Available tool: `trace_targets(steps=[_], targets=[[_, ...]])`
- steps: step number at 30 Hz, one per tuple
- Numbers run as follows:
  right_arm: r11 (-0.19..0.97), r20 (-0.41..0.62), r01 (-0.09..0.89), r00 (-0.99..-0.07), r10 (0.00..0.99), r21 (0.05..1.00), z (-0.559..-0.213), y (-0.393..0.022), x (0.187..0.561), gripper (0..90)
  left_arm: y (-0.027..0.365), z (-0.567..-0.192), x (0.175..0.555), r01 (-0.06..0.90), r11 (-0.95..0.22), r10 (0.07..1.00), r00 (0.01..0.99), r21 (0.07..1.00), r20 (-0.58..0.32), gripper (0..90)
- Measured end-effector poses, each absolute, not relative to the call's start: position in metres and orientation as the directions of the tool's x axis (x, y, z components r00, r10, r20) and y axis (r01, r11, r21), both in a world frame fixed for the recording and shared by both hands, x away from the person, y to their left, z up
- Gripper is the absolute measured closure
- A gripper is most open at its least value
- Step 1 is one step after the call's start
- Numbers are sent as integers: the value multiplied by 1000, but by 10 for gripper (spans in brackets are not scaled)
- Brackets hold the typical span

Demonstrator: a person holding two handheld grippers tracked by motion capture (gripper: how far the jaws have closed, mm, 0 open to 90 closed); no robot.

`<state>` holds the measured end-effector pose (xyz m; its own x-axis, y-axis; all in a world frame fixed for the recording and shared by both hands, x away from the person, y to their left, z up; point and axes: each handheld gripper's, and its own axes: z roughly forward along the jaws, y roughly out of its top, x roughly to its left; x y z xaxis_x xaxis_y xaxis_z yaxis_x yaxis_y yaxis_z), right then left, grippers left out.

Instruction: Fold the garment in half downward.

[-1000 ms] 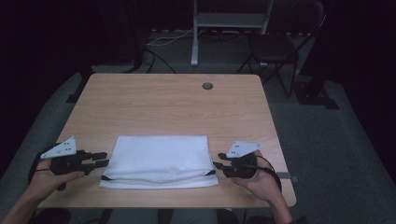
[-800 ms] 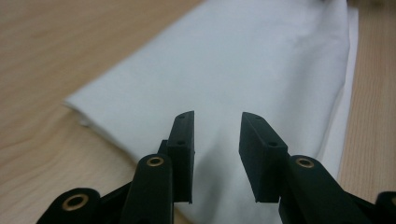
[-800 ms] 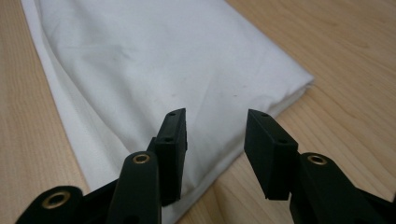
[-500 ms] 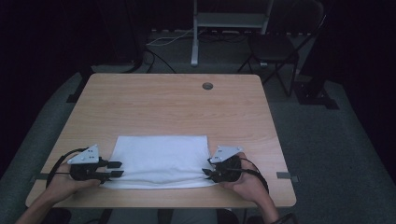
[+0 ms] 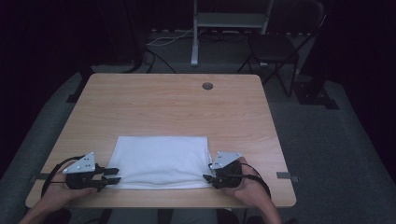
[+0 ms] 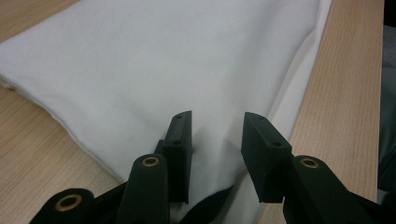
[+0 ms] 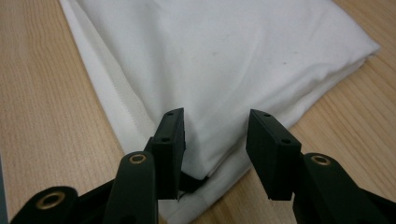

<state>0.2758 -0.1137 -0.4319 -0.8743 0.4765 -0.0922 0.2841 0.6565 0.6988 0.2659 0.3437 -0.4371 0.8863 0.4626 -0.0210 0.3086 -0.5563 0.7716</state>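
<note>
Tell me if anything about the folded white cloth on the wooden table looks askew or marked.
Mostly tidy. The folded white cloth lies flat on the wooden table, but its layers are not flush: a hemmed lower layer sticks out past the top one. A few faint specks dot the fabric.

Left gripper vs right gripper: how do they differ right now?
The left gripper sits at the near left corner of the white cloth; the right gripper sits at its near right corner. They point toward each other. Both have jaws apart, astride a cloth corner.
</note>
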Motion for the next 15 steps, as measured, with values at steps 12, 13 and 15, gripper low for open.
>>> trace_targets(steps=[12,13,15], targets=[[631,-93,271,-872,481,726,-425,-96,284,522,324,-433,279,323,-518,474,879,792,-49,605],[632,-89,274,-873,480,725,-426,-94,284,521,323,-433,279,324,-521,470,881,790,-51,602],[634,-81,277,-876,475,722,-429,-93,285,519,322,-436,280,333,-518,463,883,788,-69,590]])
